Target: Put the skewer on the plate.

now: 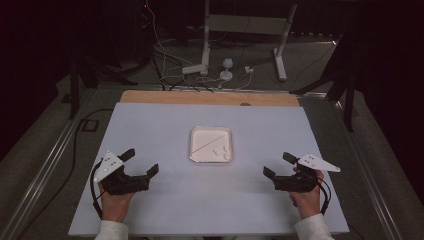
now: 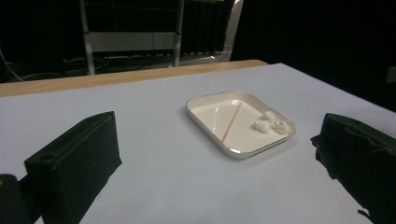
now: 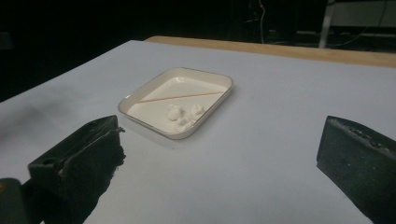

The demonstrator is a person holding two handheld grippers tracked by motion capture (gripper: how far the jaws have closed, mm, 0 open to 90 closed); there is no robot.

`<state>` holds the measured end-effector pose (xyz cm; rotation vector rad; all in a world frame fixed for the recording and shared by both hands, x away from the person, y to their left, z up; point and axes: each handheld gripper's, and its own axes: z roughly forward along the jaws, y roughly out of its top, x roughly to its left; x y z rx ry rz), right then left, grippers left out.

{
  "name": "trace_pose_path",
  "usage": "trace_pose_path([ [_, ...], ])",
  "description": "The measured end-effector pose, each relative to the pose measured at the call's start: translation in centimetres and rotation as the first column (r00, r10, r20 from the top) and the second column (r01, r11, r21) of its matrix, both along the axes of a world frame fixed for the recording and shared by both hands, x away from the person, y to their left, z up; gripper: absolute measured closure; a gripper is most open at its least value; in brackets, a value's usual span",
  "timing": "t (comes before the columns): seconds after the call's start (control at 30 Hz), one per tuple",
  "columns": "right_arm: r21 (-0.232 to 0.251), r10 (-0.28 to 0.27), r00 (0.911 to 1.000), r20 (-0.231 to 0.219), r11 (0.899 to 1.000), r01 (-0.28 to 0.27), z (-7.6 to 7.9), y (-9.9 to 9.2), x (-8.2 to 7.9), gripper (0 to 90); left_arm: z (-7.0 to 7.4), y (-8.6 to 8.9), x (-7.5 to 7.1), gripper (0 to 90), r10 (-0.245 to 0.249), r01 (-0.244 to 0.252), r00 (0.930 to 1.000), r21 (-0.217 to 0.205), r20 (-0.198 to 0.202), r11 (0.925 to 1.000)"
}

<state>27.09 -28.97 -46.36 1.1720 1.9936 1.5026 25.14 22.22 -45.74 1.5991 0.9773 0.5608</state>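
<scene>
At the centre of the high view, one shallow white tray (image 1: 210, 131) lies on the pale table (image 1: 150, 130), well apart from both grippers. Inside it are one thin wooden stick (image 1: 205, 143), lying on a slant from the lower left corner to the upper right, and three small white lumps (image 1: 222, 151) bunched near the lower right corner. In the left gripper view the tray (image 2: 201, 101) sits right of centre, with the stick (image 2: 232, 121) and the lumps (image 2: 269, 123) toward its right rim. In the right gripper view the tray (image 3: 222, 99) sits left of centre, the stick (image 3: 182, 96) across its far half and the three lumps (image 3: 184, 114) nearer the camera.

There are two grippers, one per hand. The left gripper (image 1: 140, 162), at the lower left of the high view, has its jaws spread wide and released, nothing between them. The right gripper (image 1: 278, 165), at the lower right, likewise stands with jaws parted and empty. Both point toward the tray
</scene>
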Motion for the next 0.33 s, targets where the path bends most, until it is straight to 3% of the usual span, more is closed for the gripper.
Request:
trace_pose_path([
  [0.2,-0.034,-0.004,0.9994,0.036,0.999,0.005,-0.14,-0.07,-0.33,0.0,0.23,0.88,-0.26,0.5,0.026,-0.026,0.9996,-0.027,0.012,0.9993],
  [0.33,-0.021,-0.009,0.9991,0.041,1.0,0.01,-0.25,-0.4,-0.28,0.0,0.04,1.07,-0.07,0.5,0.027,-0.027,0.9996,-0.025,0.001,0.9993],
])
